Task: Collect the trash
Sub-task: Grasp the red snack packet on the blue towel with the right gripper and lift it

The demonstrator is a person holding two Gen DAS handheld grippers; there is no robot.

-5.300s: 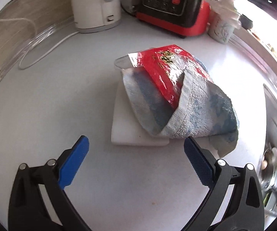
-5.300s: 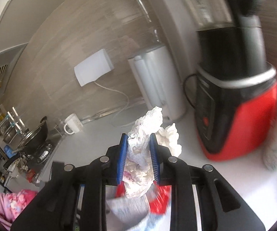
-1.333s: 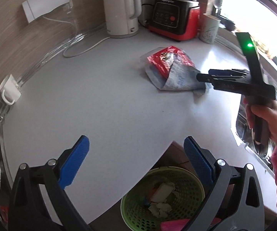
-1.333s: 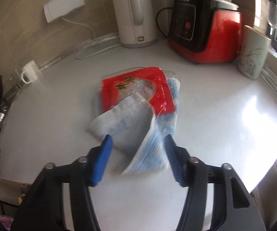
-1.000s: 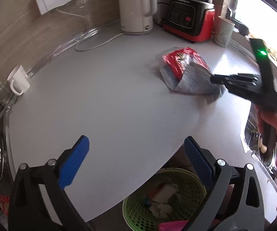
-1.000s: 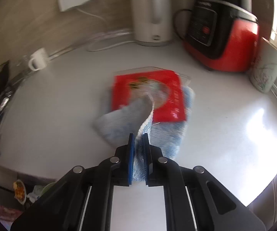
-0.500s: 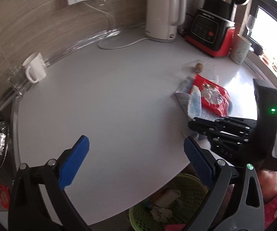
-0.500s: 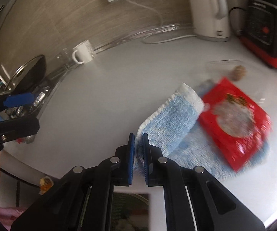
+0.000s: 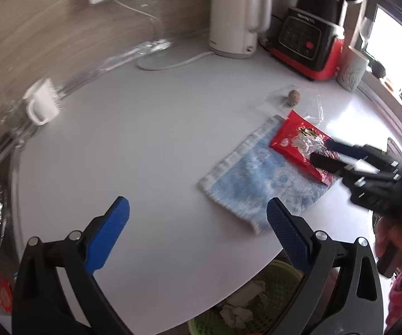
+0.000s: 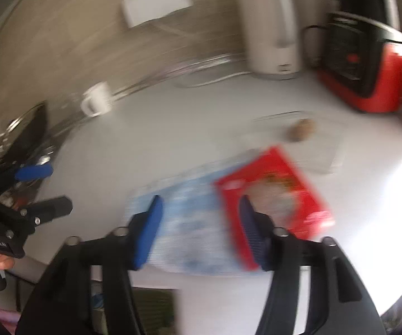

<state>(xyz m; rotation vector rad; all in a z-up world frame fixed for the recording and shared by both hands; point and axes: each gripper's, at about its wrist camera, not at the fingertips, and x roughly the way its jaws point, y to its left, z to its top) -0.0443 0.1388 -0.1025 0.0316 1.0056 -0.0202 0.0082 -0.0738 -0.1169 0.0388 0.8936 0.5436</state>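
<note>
A red snack wrapper point(image 9: 298, 142) lies on a blue-and-white cloth point(image 9: 256, 178) spread flat on the white counter point(image 9: 145, 139). Behind it a clear plastic lid point(image 9: 293, 103) holds a small brown nut point(image 9: 294, 95). My right gripper point(image 10: 201, 229) is open and empty, hovering over the cloth point(image 10: 189, 223) and wrapper point(image 10: 273, 195); in the left wrist view its fingers point(image 9: 326, 162) sit over the wrapper's near end. My left gripper point(image 9: 198, 231) is open and empty, above the counter's front edge. A green bin point(image 9: 256, 307) with crumpled paper stands below the edge.
A white kettle point(image 9: 234, 16), a red-and-black blender base point(image 9: 309, 44) and a patterned cup point(image 9: 351, 69) stand at the back. A white mug point(image 9: 40, 106) sits at the left by the wall. A stove is at the far left.
My right gripper let go of the cloth and opened; the cloth now lies unfolded and flat. The gripper moved toward the red wrapper. My left gripper stayed open.
</note>
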